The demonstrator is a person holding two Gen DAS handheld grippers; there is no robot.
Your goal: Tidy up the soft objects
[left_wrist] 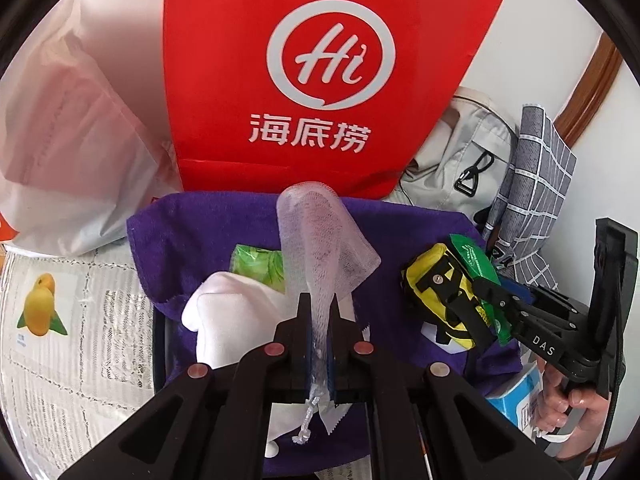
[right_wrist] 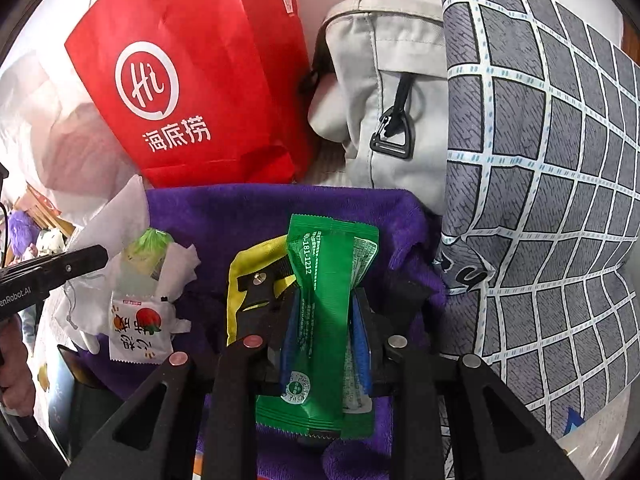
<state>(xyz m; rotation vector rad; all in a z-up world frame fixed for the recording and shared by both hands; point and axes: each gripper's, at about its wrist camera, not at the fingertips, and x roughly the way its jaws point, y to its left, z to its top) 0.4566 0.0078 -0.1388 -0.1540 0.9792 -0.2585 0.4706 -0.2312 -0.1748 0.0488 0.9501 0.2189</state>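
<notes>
Standing nearly on end, the white mesh pouch [left_wrist: 316, 248] runs its long axis straight away from the left gripper [left_wrist: 318, 312], its open flared end toward the red paper bag [left_wrist: 304, 64] and its drawstring tail hanging back between the gripper's arms. The left gripper is clamped tight on the pouch's narrow lower part, pads pressed together with only the netting between them. Below it lies a purple towel [left_wrist: 192, 236] carrying a white cloth [left_wrist: 228, 312] and a green-wrapped packet [left_wrist: 256, 260].

The green sachet [right_wrist: 328, 300] likewise points lengthwise along the right gripper [right_wrist: 326, 308], top edge toward the grey bag [right_wrist: 384, 92] behind and serrated bottom edge toward the camera. The right gripper's blue pads squeeze the sachet at its waist, pinching it into an hourglass; the jaws are only slightly apart, as wide as the packet allows. Just beside it on the towel sits a yellow and black pouch [right_wrist: 248, 280]. A checked grey pillow [right_wrist: 540, 200] stands at the right, and a white snack packet [right_wrist: 136, 328] lies near the left gripper's tip.
</notes>
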